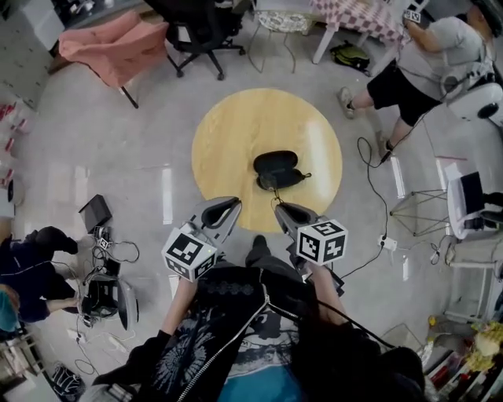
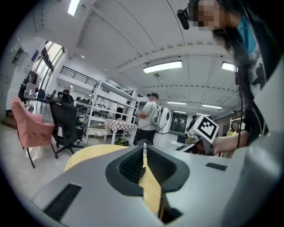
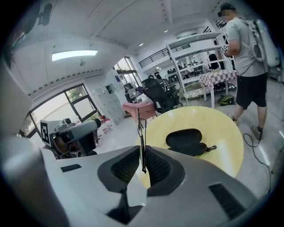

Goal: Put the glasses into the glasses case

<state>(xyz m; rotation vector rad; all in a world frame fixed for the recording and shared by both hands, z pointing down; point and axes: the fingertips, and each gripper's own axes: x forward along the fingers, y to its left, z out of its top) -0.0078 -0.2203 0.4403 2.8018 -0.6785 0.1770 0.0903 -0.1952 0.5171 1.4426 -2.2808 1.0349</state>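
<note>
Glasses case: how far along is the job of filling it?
Done: the glasses are gripped between the fingers of the right gripper. In hand: they are held near the table edge, short of the glasses case, which looks open. Left: lay them inside and let go.

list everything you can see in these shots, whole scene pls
round table: 1, light wood, centre of the floor
glasses case: 1, black, middle of the table
glasses: 1, thin black frame, between the right gripper's jaws
office chair: 1, black, beyond the table
draped chair: 1, pink, far left
checked table: 1, red and white, far right
bystanders: 2, one in a grey top far right, one in dark clothes at left
left gripper: 1, grey, jaws together, nothing between
right gripper: 1, grey, shut on the glasses
</note>
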